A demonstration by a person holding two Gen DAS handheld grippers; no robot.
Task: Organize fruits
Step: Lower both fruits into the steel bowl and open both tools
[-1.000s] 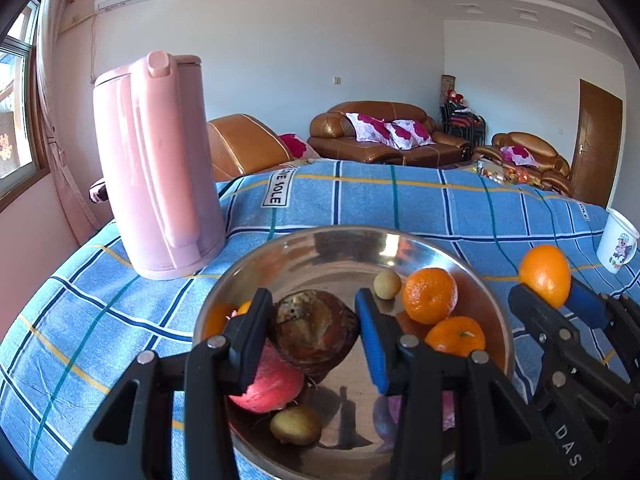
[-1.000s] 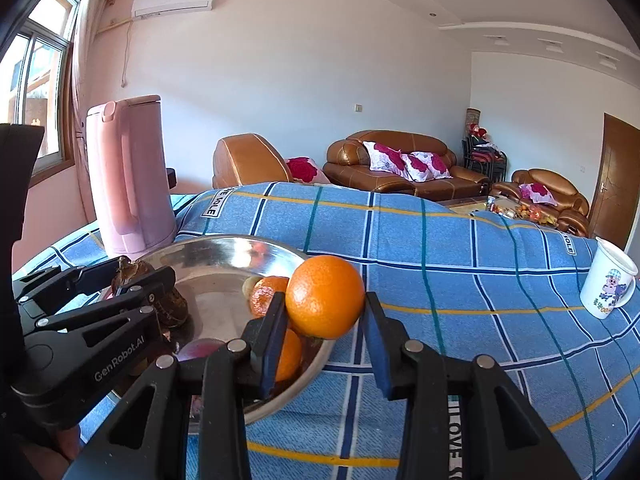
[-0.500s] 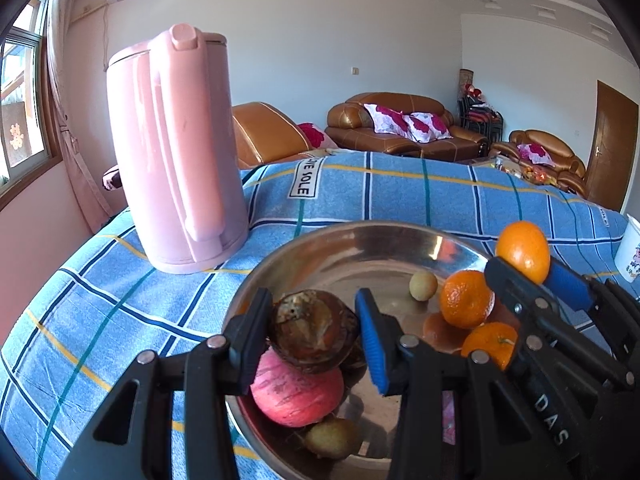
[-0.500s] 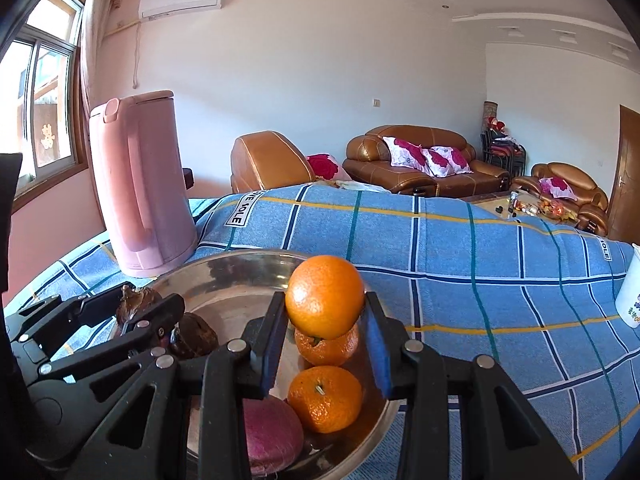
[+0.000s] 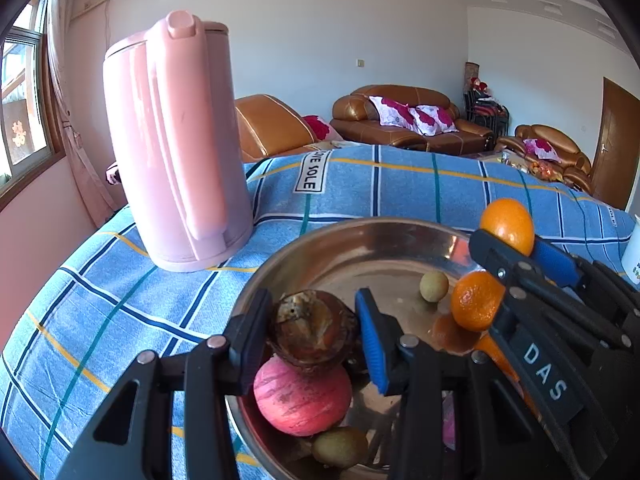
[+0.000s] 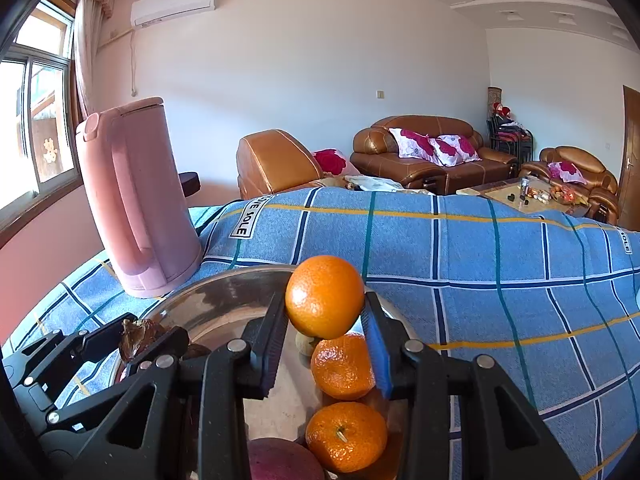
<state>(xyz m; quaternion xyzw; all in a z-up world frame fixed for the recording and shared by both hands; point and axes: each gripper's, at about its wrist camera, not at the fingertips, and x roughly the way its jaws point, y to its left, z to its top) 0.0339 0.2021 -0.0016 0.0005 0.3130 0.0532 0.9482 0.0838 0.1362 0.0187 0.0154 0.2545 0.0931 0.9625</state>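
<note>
A steel bowl (image 5: 360, 240) (image 6: 224, 304) sits on the blue checked cloth. My left gripper (image 5: 310, 332) is shut on a brown, dried-looking fruit (image 5: 314, 328) (image 6: 138, 338) held over the bowl's near left side. Under it lie a red apple (image 5: 302, 396) and a small green fruit (image 5: 340, 446). My right gripper (image 6: 326, 326) is shut on an orange (image 6: 325, 297) (image 5: 507, 224) above the bowl's right part. Two mandarins (image 6: 344, 366) (image 6: 346, 436) rest in the bowl below it, with a small pale fruit (image 5: 434, 286) behind them.
A tall pink kettle (image 5: 176, 144) (image 6: 136, 200) stands on the cloth just left of the bowl. A white mug (image 5: 632, 248) is at the far right edge. Brown leather sofas (image 6: 436, 152) and a door fill the room behind the table.
The right gripper has carried the orange leftward from beside the bowl's rim to over the bowl. The left gripper has kept the brown fruit over the bowl, shifting little.
</note>
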